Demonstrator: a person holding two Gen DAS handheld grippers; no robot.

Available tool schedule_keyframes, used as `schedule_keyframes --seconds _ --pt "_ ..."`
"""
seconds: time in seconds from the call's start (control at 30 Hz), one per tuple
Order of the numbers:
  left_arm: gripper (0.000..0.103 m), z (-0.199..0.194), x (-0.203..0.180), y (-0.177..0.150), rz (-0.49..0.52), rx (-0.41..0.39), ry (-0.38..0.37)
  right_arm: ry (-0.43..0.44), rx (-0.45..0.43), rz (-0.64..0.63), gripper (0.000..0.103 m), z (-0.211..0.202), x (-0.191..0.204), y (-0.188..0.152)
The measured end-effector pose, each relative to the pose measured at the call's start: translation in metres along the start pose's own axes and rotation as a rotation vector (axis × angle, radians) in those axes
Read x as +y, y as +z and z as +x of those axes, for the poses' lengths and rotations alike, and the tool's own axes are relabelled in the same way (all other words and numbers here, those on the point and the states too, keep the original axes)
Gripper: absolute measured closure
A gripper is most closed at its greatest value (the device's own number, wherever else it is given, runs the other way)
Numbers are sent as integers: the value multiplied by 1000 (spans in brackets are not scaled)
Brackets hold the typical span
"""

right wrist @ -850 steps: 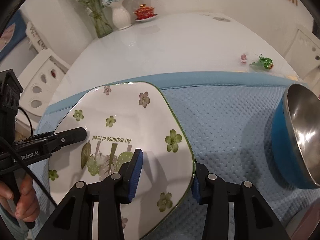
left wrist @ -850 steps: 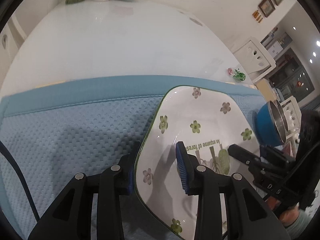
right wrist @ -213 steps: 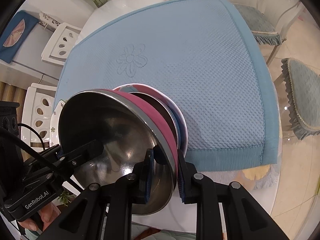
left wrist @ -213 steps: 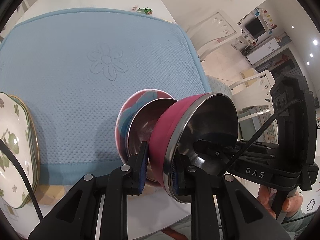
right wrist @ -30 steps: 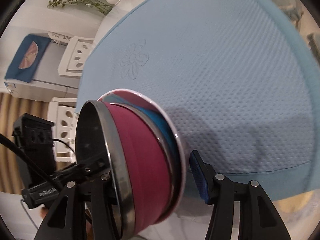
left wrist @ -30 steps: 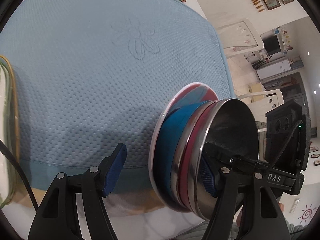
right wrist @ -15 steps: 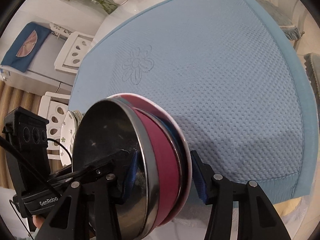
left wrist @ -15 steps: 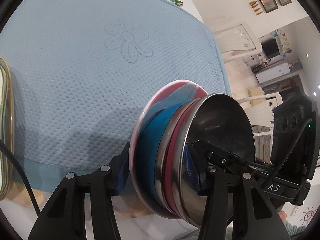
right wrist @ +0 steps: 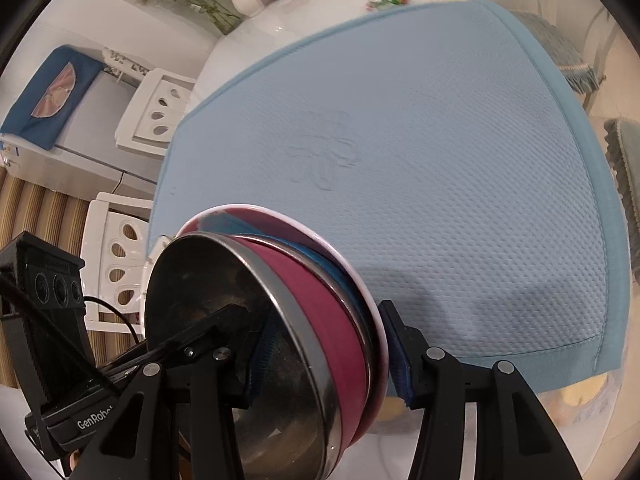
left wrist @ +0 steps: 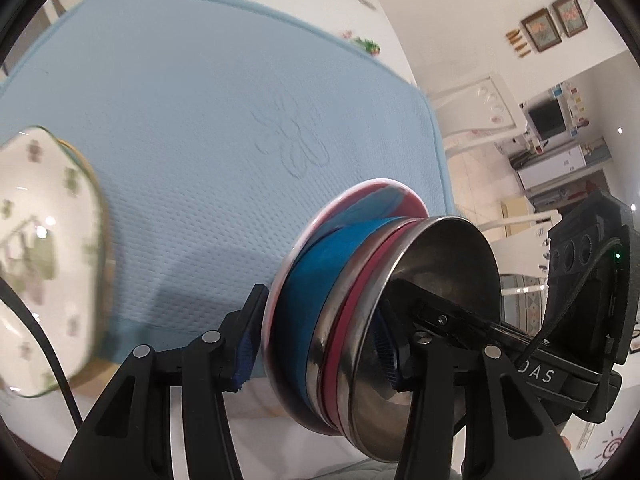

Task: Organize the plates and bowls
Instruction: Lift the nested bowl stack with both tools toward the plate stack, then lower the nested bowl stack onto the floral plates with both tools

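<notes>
Bowls [left wrist: 360,300], nested on a pink-rimmed plate [left wrist: 344,208], hang tilted above the blue mat's [left wrist: 180,120] near edge, pinched whole between both the left gripper [left wrist: 320,344] and right gripper [right wrist: 328,356]. Uneven squeeze could let the smooth steel stack slide apart.

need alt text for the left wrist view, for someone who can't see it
The left gripper is clamped on a tilted stack: a pink-rimmed plate, a blue bowl and a red steel bowl, with the right gripper gripping it from the far side. Behind lies a blue mat; floral plates sit at left.
</notes>
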State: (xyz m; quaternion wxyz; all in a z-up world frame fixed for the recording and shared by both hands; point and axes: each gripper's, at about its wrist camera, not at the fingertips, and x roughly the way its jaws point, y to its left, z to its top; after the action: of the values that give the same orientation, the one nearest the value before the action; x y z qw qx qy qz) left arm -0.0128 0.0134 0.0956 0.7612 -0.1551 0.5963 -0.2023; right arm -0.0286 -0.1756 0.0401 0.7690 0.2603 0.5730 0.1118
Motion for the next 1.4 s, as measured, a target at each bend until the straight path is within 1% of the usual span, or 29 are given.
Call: schedule_keyframes --seconds 0.1,0.13,0.17,0.23,0.3,0.37,0.47,0.53,0.6,0.7,0.87,1.13,1.27,1.4 --pt "58 -29 12 7 -2 -33 7 9 -24 -25 53 -4 40 3" --pt "58 -45 21 10 -6 -49 14 13 -27 -31 53 -3 50 3" --pt "58 -55 26 13 -12 -58 21 21 -29 -43 53 -2 68 4" --pt "58 -77 42 17 -32 -64 46 40 -18 -55 53 4 95 5" --pt "58 -101 61 17 -55 -88 65 64 3 -75 53 15 129 4" --pt "58 -121 85 19 -82 -100 72 62 20 -97 53 26 156 2" --pt "58 -135 118 22 -125 -107 74 46 44 -120 53 50 194 -5" --pt "58 -139 140 22 -147 -95 72 33 71 -120 53 70 211 -12" --pt "58 -138 159 22 -163 -77 71 26 97 -108 53 84 220 -17" --pt "58 -136 181 24 -151 -49 68 27 137 -65 53 106 227 -24" --pt "58 -128 205 36 -126 2 28 -11 157 9 53 129 233 -28" --pt "58 -103 216 50 -73 79 -33 -94 161 105 53 148 229 -23" --pt "58 -94 222 57 -66 101 -71 -113 164 150 53 152 222 -19" --pt "58 -91 224 64 -45 105 -96 -114 149 185 53 153 215 -17"
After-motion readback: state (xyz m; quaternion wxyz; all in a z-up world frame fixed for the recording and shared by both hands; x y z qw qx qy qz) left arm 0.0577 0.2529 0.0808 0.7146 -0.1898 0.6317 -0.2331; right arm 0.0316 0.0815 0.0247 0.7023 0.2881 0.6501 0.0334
